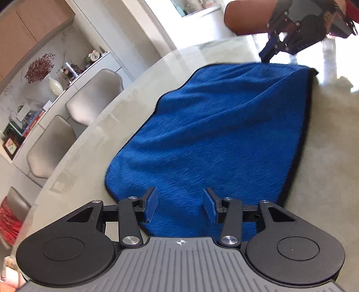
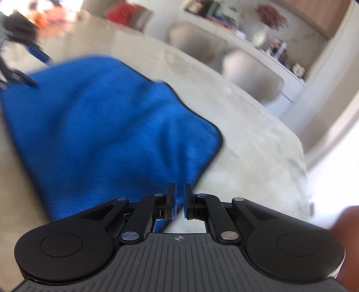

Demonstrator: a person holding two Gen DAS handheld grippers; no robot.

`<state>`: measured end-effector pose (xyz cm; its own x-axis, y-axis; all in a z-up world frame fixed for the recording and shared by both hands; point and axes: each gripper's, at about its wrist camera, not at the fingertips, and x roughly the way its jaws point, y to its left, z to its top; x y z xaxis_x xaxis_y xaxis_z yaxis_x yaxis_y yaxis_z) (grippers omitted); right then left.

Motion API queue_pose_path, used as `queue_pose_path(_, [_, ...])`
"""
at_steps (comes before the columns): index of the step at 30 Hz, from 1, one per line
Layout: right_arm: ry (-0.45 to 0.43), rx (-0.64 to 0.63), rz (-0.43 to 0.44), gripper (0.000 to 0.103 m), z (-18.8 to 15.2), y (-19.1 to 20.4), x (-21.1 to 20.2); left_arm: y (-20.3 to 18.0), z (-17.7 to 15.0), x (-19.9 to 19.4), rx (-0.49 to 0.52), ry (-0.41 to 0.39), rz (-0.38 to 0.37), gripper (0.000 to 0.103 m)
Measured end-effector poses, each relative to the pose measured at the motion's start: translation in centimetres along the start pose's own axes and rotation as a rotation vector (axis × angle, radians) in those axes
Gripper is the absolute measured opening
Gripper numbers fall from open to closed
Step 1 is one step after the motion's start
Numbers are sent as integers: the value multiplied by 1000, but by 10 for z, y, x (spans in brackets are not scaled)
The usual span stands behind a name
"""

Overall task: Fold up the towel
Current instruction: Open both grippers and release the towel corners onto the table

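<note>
A blue towel [image 1: 224,134] with a dark hem lies on the pale table [image 1: 107,121], partly folded with a layer lying over itself. My left gripper [image 1: 180,205] is open and empty, its blue pads just above the towel's near end. My right gripper shows in the left wrist view [image 1: 282,42] above the towel's far edge. In the right wrist view the towel [image 2: 101,125] lies ahead and to the left. My right gripper [image 2: 180,202] has its jaws nearly closed with a narrow gap and nothing between them, over the towel's near corner. My left gripper [image 2: 20,67] shows blurred at the far left.
Grey chairs [image 1: 94,101] stand along the table's far side. A white shelf [image 1: 67,74] with a vase, books and small items runs behind them. A brown chair back [image 1: 246,15] stands beyond the far end. The table edge [image 2: 300,143] curves at right.
</note>
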<state>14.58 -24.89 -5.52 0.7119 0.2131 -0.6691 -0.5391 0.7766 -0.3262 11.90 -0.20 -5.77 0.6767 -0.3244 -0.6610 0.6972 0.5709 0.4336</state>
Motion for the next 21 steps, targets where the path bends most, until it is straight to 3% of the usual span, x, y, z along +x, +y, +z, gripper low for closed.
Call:
queue_pose_path(3, [-17,1,100,6,-5,19,-15,-14,3,-7,16,-25,-60,52])
queue_pose_path(7, [6,-23,133,6,-13,35,-25,-26,1,-12,59,-7,-39,52])
queue_pose_path(12, [23,8,124,7,-23,32,-36,-18,-10,-21,-4,22,-50,52])
queue_pose_path(17, [75,-41,-24,7,-34,27,-39,-10,-25,-31,-62,36,-40,52])
queue_pose_path(21, [78,41,16,7,-34,12,-36,-7,-31,-35,-84,41,-20,52])
